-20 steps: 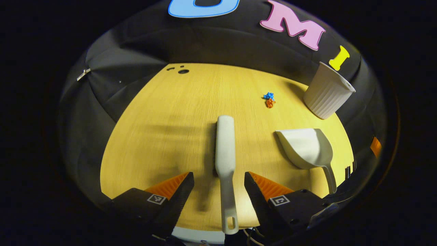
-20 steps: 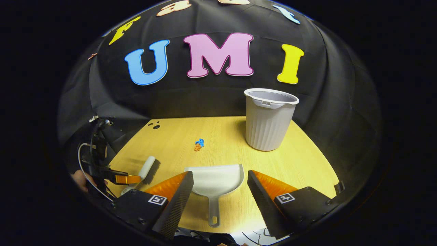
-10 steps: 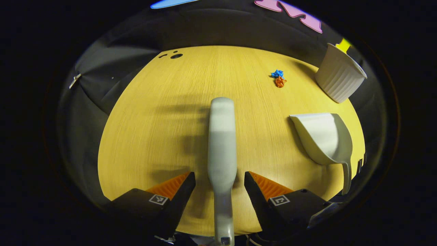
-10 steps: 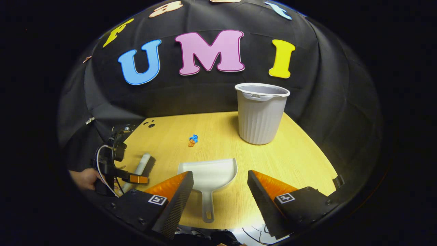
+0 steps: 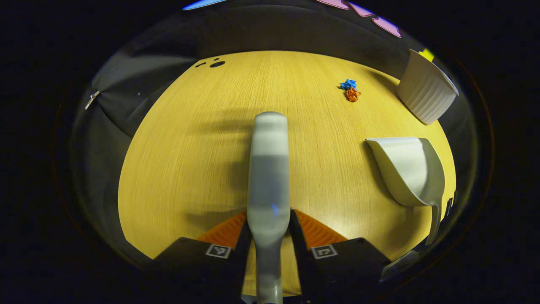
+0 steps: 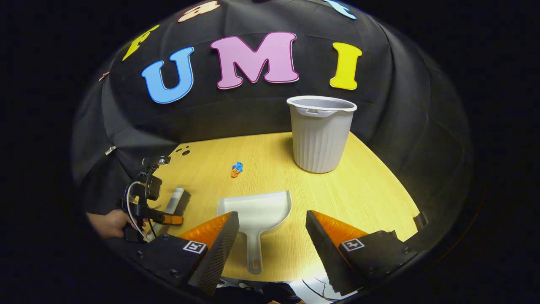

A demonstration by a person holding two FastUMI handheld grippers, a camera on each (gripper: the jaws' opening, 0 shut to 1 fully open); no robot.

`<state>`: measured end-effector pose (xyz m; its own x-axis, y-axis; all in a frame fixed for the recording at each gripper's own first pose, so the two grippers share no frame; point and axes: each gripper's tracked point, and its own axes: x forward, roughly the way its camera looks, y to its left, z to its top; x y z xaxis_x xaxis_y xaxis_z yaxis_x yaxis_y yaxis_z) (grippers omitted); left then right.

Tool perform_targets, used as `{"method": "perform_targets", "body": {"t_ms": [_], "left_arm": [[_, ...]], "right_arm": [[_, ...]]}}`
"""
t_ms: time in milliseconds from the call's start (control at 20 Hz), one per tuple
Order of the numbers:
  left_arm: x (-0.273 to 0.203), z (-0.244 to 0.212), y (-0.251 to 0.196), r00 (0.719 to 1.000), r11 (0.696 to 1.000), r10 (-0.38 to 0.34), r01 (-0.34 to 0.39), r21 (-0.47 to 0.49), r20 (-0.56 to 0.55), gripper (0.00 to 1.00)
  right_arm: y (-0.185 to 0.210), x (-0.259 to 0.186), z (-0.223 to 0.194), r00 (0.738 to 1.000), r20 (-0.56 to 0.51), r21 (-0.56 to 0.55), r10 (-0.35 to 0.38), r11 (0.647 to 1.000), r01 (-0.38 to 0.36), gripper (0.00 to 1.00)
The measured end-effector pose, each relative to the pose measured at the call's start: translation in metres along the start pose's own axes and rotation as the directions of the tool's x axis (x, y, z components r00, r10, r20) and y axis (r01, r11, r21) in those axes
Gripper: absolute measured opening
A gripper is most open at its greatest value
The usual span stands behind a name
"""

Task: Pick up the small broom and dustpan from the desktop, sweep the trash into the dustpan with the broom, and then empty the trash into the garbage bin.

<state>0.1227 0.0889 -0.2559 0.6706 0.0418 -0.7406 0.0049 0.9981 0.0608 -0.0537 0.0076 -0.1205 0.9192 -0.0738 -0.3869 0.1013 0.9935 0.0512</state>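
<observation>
Left gripper (image 5: 268, 223) clamps the smooth plastic broom (image 5: 268, 169) handle on the wood-grain desktop (image 5: 190, 147); right gripper (image 6: 270, 230) gapes wide above the scoop-shaped dustpan (image 6: 255, 211), ribbed bin (image 6: 319, 135) behind, 2 crumpled scraps (image 6: 236, 169) nearby

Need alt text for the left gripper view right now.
The left gripper has its fingers shut on the broom handle above the wooden desk. To the right lie the dustpan, two trash scraps and the bin.

White ribbed bin (image 6: 320, 135), blue-and-orange trash (image 6: 236, 169), yellow wood-grain desktop (image 6: 363, 190).
</observation>
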Motion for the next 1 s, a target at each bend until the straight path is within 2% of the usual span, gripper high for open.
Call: {"method": "perform_targets", "body": {"t_ms": [50, 150, 200, 350, 450, 700, 850, 1000], "left_arm": [[-0.002, 0.000, 0.001, 1.000, 1.000, 0.001, -0.001, -0.001, -0.003, 0.43], [-0.001, 0.000, 0.001, 1.000, 1.000, -0.002, 0.002, 0.006, -0.001, 0.39], [-0.001, 0.001, 0.000, 1.000, 1.000, -0.004, 0.004, 0.008, 0.005, 0.39], [-0.002, 0.002, 0.001, 0.999, 1.000, -0.013, 0.012, 0.026, 0.033, 0.31], [-0.003, 0.002, 0.002, 0.998, 1.000, -0.019, 0.018, 0.012, 0.061, 0.28], [-0.010, -0.003, 0.004, 0.995, 0.998, -0.036, 0.041, -0.057, 0.096, 0.27], [-0.027, -0.007, 0.011, 0.991, 0.998, -0.028, 0.035, -0.052, 0.130, 0.27], [-0.046, -0.014, 0.015, 0.989, 0.998, -0.017, 0.025, -0.054, 0.148, 0.27]], "right_arm": [[0.000, 0.001, -0.001, 1.000, -0.005, 0.000, 0.004, 1.000, -0.004, 0.99], [0.002, 0.003, -0.003, 1.000, -0.018, -0.004, 0.013, 1.000, -0.013, 0.99], [0.003, 0.004, -0.005, 0.999, -0.027, -0.006, 0.018, 1.000, -0.019, 0.99], [0.006, 0.012, -0.013, 0.997, -0.069, -0.003, 0.035, 0.999, -0.035, 0.99], [0.006, 0.017, -0.019, 0.994, -0.104, 0.002, 0.038, 0.999, -0.038, 0.99], [0.003, 0.030, -0.036, 0.983, -0.181, 0.015, 0.037, 0.999, -0.035, 0.99], [0.006, 0.041, -0.057, 0.964, -0.259, 0.032, 0.055, 0.998, -0.048, 0.99], [0.009, 0.053, -0.089, 0.925, -0.376, 0.030, 0.055, 0.998, -0.048, 0.99]]}}
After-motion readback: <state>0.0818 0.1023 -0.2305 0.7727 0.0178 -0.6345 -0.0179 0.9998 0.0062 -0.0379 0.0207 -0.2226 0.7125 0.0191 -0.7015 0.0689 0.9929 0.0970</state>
